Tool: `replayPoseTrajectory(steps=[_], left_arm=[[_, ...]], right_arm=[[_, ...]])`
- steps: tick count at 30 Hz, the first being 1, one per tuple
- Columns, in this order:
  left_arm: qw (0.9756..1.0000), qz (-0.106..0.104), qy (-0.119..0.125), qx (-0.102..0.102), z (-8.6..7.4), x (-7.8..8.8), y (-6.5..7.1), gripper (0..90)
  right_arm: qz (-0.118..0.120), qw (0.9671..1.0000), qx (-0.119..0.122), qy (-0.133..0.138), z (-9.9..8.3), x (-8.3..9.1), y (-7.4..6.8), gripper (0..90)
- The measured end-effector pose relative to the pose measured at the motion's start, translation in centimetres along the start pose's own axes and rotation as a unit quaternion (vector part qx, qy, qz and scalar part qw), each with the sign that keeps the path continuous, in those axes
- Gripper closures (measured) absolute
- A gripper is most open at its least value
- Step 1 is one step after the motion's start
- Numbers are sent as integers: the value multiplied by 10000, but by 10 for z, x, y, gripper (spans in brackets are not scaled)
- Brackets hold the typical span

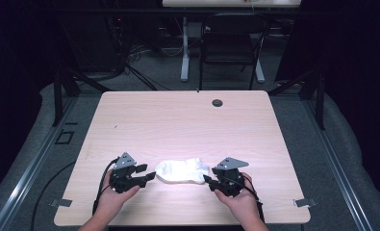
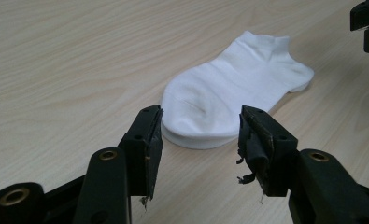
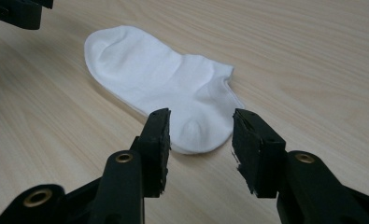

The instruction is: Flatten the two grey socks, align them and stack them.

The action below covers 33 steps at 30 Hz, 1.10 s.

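Hands (image 1: 111, 199) are coming in from the near edge of the table (image 1: 178, 120) in the high view, each carrying a gripper, and the white sock (image 1: 182, 171) is lying flat between them near that edge. The left gripper (image 1: 149, 176) is sitting just beside one end of the sock, the right gripper (image 1: 208, 179) just beside the other; whether the tips are touching cloth is not something this view is settling. The left gripper view is giving more: its jaws are standing wide apart with nothing between them, the pads hanging above the wood just short of the sock's (image 2: 229, 93) rounded toe end, clear of it. The right gripper view is looking along the sock (image 3: 163, 84) from the opposite end, its jaws also apart and holding nothing, poised just over the heel and cuff without pressing on them. Each gripper view is also catching a dark corner of the other gripper at its top edge. Farther off, the high view is showing a small round grommet (image 1: 217, 102) near the table's far edge, and beyond it a dark chair (image 1: 228, 48) standing on the grey floor.
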<state>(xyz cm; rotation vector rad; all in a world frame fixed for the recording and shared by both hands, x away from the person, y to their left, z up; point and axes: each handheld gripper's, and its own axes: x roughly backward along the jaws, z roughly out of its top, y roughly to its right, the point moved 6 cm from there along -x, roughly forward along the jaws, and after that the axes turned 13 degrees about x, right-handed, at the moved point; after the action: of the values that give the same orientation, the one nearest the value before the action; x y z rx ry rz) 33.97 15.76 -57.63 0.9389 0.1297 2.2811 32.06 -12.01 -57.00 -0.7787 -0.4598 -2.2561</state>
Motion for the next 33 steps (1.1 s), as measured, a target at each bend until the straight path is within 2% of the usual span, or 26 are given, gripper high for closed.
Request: replayPoseTrajectory(steps=[3,9,12,13,18,20,23,28,33], left_arm=[[10000,-20,3,-35,-3,4,1,481],[9999,-3,-64,-157,-10,8,3,470],[9999,9,-68,-131,-12,8,3,470],[9999,-49,-76,-104,-14,7,4,470],[9997,-60,-140,-198,-18,5,6,468],[9992,9,-211,-330,-22,1,7,468],[9985,27,-271,-468,-25,-1,7,468],[9985,17,-316,-438,-28,-4,4,468],[9986,38,-351,-391,-31,-6,1,468]], right_arm=[[1,10000,-80,40,-4,6,-1,562],[-18,10000,-33,1,-13,6,-5,533],[3,10000,9,-19,-15,5,-6,530],[-17,10000,77,-55,-17,4,-8,530],[-19,9996,236,-136,-22,1,-14,529],[-11,9991,393,-183,-24,0,-16,528],[-31,9992,378,-128,-26,-1,-16,528],[-83,9993,362,-81,-28,-2,-15,529],[-75,9991,379,-147,-32,-7,-14,531]])
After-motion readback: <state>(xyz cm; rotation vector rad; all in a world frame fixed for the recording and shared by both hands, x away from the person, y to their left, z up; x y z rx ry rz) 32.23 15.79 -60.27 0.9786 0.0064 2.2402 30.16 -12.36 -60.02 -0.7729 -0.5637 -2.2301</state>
